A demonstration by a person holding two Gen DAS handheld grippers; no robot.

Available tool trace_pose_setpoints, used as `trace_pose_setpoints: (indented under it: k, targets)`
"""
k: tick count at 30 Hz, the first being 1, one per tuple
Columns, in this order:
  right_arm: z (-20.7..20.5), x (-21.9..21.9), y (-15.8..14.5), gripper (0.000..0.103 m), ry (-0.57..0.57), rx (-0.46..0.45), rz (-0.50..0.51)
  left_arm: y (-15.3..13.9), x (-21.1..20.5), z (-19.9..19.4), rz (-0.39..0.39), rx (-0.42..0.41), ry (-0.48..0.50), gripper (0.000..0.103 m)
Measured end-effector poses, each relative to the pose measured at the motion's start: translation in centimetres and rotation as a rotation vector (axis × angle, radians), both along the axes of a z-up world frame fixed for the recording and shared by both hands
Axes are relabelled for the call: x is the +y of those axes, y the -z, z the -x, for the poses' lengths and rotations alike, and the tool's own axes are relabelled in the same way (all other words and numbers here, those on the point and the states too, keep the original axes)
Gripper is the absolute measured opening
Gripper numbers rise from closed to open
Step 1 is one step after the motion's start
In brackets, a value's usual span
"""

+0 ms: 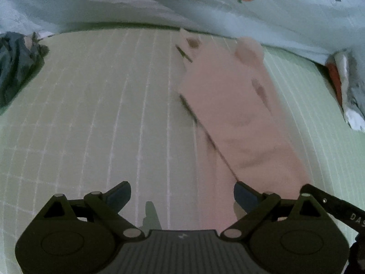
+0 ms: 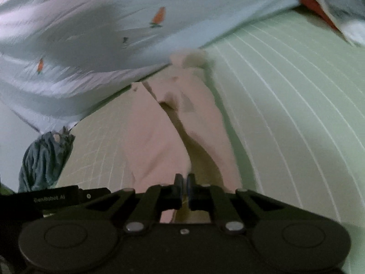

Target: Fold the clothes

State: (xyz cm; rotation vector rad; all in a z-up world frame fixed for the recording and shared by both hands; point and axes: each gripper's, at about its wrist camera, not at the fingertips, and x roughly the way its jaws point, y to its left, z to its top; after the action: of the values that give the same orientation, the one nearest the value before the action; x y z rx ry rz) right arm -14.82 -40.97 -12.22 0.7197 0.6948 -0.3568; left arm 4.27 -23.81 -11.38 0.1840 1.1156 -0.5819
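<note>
In the left wrist view, your left gripper [image 1: 182, 196] is hovering with its jaws wide apart and nothing between them. The one pink garment [image 1: 232, 114] is lying across the pale green striped bed sheet [image 1: 91, 114], running from twelve o'clock down toward five o'clock; its near edge is passing just by the right-hand jaw. One dark blue-grey cloth [image 1: 16, 66] is bunched at nine o'clock, and one carrot-print quilt [image 1: 228, 4] is spanning the top.

In the right wrist view, your right gripper [image 2: 184, 185] is pinching the garment's near edge, jaws clamped together on the fabric. You are likely starting a fold; next, you probably need the left jaws to grip the other corner.
</note>
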Motion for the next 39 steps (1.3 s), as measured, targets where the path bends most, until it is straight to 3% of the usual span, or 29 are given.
trace_pose_setpoints:
  k: [11,20,22,23,24,29,33,39]
  targets:
    - [6.4,-0.4,1.5,0.004,0.088,0.055,-0.16,2.4,-0.2,4.4,-0.062,0.078,0.042,0.096]
    - [7.2,-0.1,3.3,0.006,0.05,0.165,-0.177,3.0,0.2,5.8,-0.091,0.093,0.047,0.096]
    - [6.9,0.1,3.0,0.017,0.039,0.188,-0.135,3.1,0.3,5.8,-0.096,0.097,0.041,0.096]
    - [6.7,0.2,2.8,0.029,0.036,0.203,-0.107,3.1,0.4,5.8,-0.096,0.099,0.038,0.096]
    - [6.6,0.3,2.6,0.05,0.036,0.212,-0.07,3.1,0.5,5.8,-0.096,0.099,0.037,0.096]
    - [5.5,1.2,1.9,0.073,-0.009,0.229,0.06,3.6,0.2,6.3,-0.105,0.093,0.048,0.096]
    - [4.2,2.7,2.1,0.08,-0.085,0.254,0.144,4.2,-0.6,7.0,-0.112,0.082,0.07,0.096]
    - [3.5,3.8,2.6,0.081,-0.142,0.281,0.21,5.1,-1.5,7.5,-0.117,0.056,0.077,0.094]
